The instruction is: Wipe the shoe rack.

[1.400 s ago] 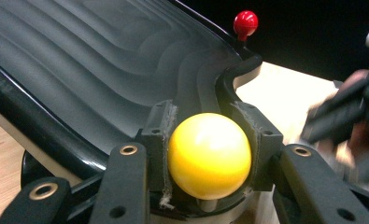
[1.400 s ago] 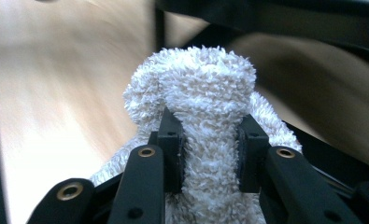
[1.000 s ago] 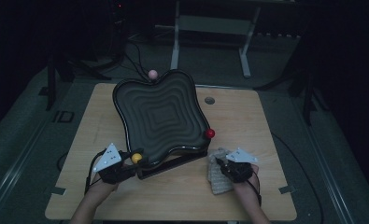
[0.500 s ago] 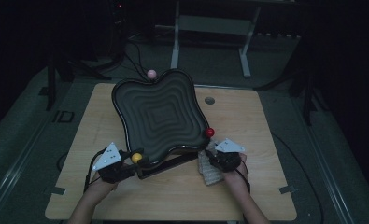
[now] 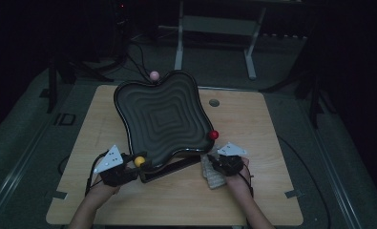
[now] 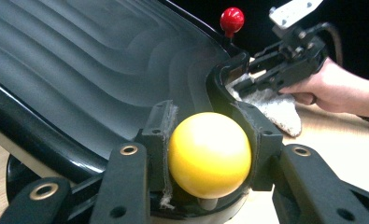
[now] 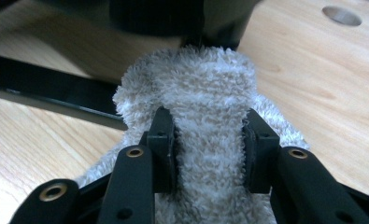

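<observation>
A black tray (image 5: 162, 119) with rippled steps stands tilted on the wooden table (image 5: 257, 138), with ball knobs at its corners. My left gripper (image 5: 137, 163) is shut on the yellow ball (image 5: 139, 161) at the near left corner; in the left gripper view the pads (image 6: 159, 135) clamp that yellow ball (image 6: 209, 154) from both sides. My right gripper (image 5: 214, 166) sits by the near right corner under the red ball (image 5: 214, 135). Its jaws have just been closing, and they are shut on a fluffy white cloth (image 7: 205, 93) that touches the tray's edge.
A pink ball (image 5: 154, 75) tops the tray's far corner. A round hole (image 5: 214, 102) is set in the table to the right of the tray. Metal stand legs (image 5: 179, 47) and cables lie on the dark floor beyond the table.
My right gripper has carried the cloth left and a little forward, up to the tray's near right corner. The left gripper and the tray have kept still.
</observation>
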